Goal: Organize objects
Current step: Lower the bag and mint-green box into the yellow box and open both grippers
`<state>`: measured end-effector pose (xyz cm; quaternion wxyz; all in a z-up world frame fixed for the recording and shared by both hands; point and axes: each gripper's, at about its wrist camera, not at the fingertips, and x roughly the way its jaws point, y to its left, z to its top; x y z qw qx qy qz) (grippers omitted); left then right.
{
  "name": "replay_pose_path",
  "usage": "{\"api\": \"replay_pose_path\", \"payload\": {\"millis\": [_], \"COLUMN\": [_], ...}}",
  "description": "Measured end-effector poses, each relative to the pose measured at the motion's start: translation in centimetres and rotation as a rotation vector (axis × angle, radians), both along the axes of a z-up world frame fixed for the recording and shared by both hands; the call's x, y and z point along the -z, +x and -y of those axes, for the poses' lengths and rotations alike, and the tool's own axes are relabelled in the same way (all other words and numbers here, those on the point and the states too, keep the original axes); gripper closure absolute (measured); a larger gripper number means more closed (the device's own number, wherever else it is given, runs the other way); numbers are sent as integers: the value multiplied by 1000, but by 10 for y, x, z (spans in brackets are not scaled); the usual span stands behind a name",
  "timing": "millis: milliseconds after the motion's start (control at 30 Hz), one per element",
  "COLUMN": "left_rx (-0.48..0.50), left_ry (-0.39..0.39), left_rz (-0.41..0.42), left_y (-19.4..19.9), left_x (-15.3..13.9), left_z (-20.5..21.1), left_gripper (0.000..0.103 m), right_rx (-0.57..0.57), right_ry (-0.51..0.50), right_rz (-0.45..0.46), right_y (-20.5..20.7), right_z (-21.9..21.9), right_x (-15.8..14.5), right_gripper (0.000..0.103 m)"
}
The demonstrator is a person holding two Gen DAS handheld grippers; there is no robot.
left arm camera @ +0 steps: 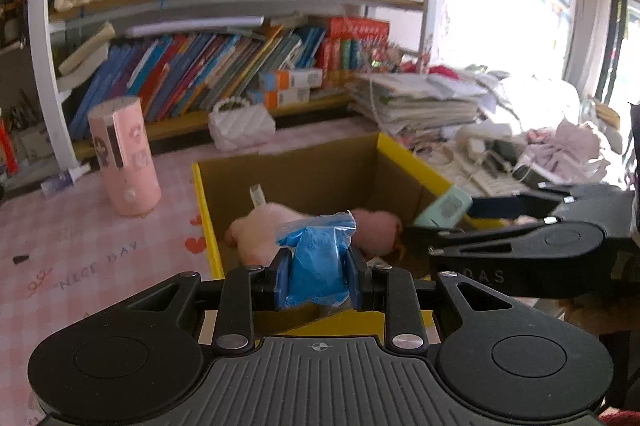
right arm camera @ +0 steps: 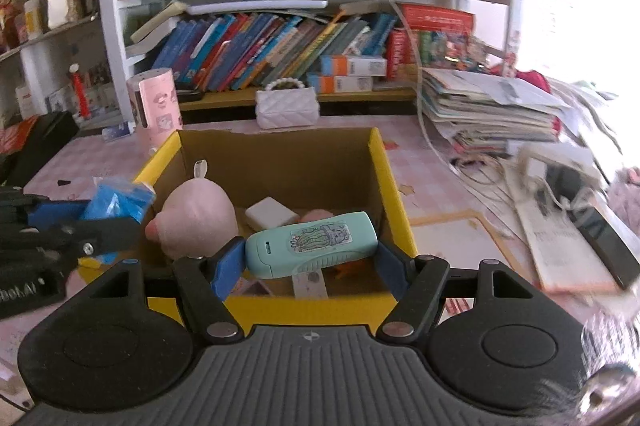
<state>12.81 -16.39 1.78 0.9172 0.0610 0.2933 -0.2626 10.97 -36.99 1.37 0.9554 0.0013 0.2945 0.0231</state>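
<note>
A bench [right arm camera: 436,162] covered in pale pink and white check, printed with small red hearts. On it, a cardboard box [right arm camera: 394,194], yellow outside and on its rim, plain brown inside. In the box, a soft pink plush toy [right arm camera: 200,216] and a white block [right arm camera: 272,213]. Black grippers with blue fingers [right arm camera: 230,264]: one holds a mint-green case [right arm camera: 312,244] bearing a line-drawn sticker, the other a bright blue plastic packet [left arm camera: 318,266]. Nearby, a pink cylinder [left arm camera: 124,156] with cartoon prints and a white quilted handbag [right arm camera: 287,108] with a pearl handle.
</note>
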Motion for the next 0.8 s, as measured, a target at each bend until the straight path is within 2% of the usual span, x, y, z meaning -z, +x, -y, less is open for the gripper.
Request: {"api": "replay_pose_path", "payload": {"millis": [200,433,600,800], "left_rx": [-39,-75,-91,-108], "left_ry": [45,64,69,73], "left_rz": [-54,-76,-88,-93], "left_y": [14,24,28,30], "left_x": [17,23,25,28], "left_z": [9,14,16,18], "left_gripper": [76,76,76,76], "right_rx": [-69,-151,-224,-273], "right_ry": [-41,-70,-133,-156], "right_rz": [-54,-130,-158,-177], "right_y": [34,64,73,78], "right_z": [0,-1,-10,-13], "right_x": [16,30,35,36], "right_gripper": [35,35,35,35]}}
